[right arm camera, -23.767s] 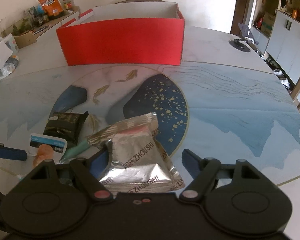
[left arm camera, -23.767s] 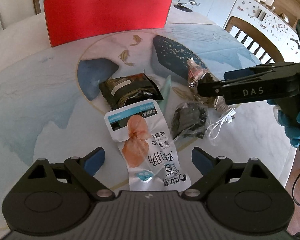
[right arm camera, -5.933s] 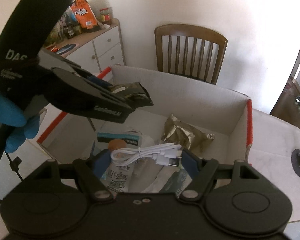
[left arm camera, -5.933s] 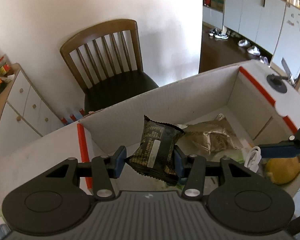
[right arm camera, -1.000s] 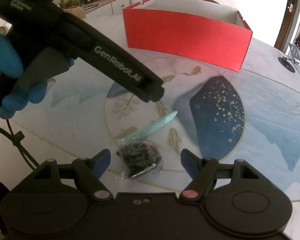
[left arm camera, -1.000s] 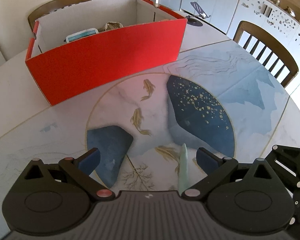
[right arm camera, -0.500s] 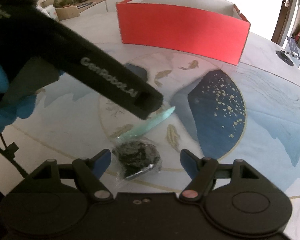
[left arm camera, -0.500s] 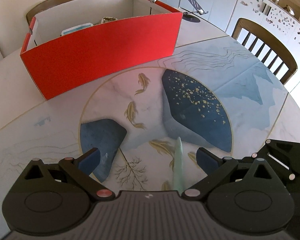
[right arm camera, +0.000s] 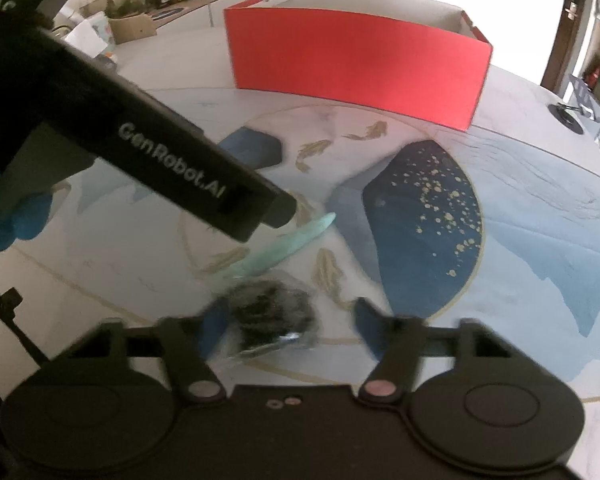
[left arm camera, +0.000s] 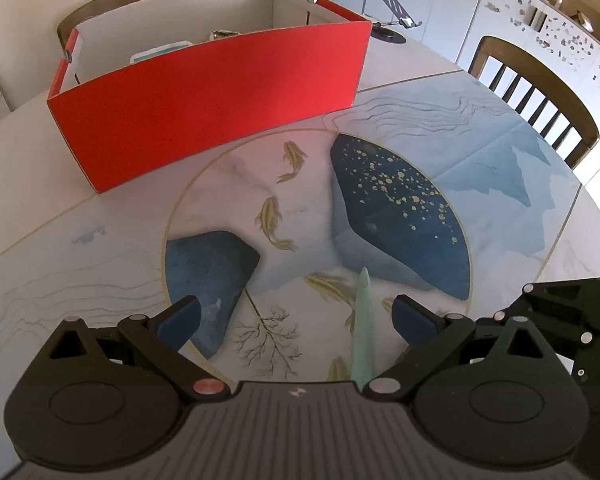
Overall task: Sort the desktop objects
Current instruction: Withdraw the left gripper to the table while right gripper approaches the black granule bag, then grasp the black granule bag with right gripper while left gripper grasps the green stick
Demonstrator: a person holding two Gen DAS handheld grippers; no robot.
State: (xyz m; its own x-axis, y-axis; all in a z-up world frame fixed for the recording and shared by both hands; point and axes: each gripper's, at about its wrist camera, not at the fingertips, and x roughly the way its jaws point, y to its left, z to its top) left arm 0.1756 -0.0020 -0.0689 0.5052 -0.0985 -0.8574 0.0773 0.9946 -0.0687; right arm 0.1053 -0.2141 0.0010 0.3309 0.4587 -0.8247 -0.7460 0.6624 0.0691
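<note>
Right gripper point(right arm camera: 288, 322): jaws have just been closing around a clear plastic bag of dark crinkled contents point(right arm camera: 270, 314). The blue left pad sits against the bag's 9 o'clock side; the right pad stands off its 3 o'clock side with table showing between, so the grip is not closed on it. The frame is motion-blurred here, so pad contact on the left is probable, not certain. The bag lies flat on the round marble-pattern table point(right arm camera: 540, 208) with painted gold fish and dark blue shapes, at the near edge of the central gold-ringed circle. A slim pale-green pointed stick point(right arm camera: 284, 246) lies flat at the bag's 11 o'clock, its near end touching or just under the bag, its tip pointing toward 1 o'clock. Left gripper point(left arm camera: 296, 318): released, jaws spread wide, nothing clamped. In the left wrist view the pale-green stick point(left arm camera: 362, 320) lies on the table between its blue pads point(left arm camera: 178, 320), nearer the right pad, touching neither. In the right wrist view the left gripper's black body crosses from 10 o'clock, its end hovering over the stick's far tip, held by a blue-gloved hand point(right arm camera: 4, 216). The red cardboard box with white interior point(left arm camera: 204, 92) stands at 12 o'clock on the far side of the table, well apart from the bag, with packets partly visible above its front wall. A wooden slat-back chair point(left arm camera: 540, 92) stands at 2 o'clock.
</note>
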